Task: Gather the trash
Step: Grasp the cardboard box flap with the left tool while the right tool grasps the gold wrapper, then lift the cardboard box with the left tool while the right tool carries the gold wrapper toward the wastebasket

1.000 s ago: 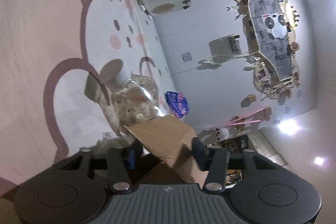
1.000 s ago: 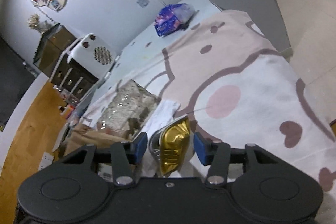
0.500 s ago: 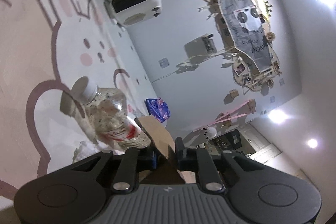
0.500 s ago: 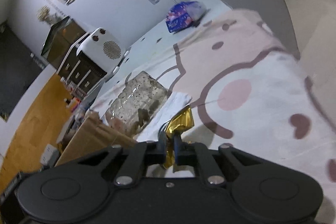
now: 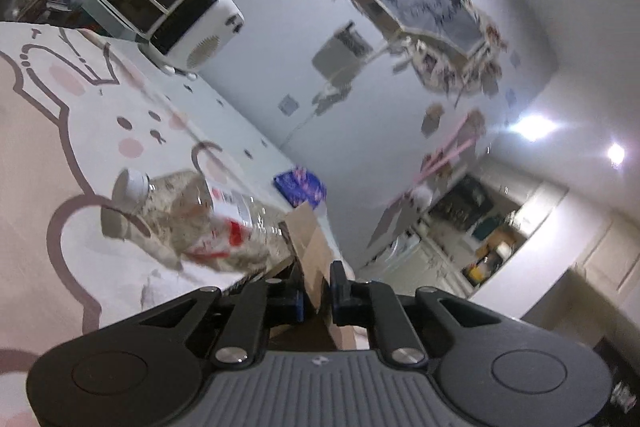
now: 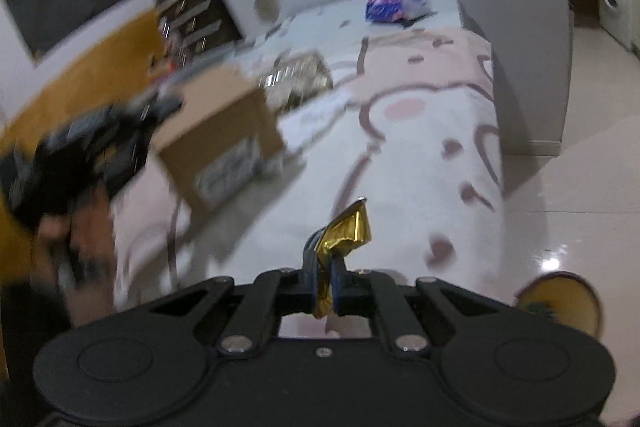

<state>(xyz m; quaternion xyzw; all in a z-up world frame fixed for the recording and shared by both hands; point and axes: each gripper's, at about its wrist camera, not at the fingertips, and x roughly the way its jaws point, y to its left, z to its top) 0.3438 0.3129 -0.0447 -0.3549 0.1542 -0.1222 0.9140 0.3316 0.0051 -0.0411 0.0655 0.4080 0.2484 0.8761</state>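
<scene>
A: Right wrist view: the right hand-held gripper (image 6: pixel 326 281), spread around the gold wrapper (image 6: pixel 347 231) a second ago, now pinches it, lifted clear of the patterned blanket (image 6: pixel 420 163).

B: So one piece is collected. The left?

A: The left hand-held gripper (image 5: pixel 316 291) has just been closing and now clamps the cardboard box (image 5: pixel 310 247) flap. The plastic bottle (image 5: pixel 188 219) lies just beyond, to its left.

B: Poses?

A: Right tilts downward, rolled; left nearly level, box raised.
</scene>
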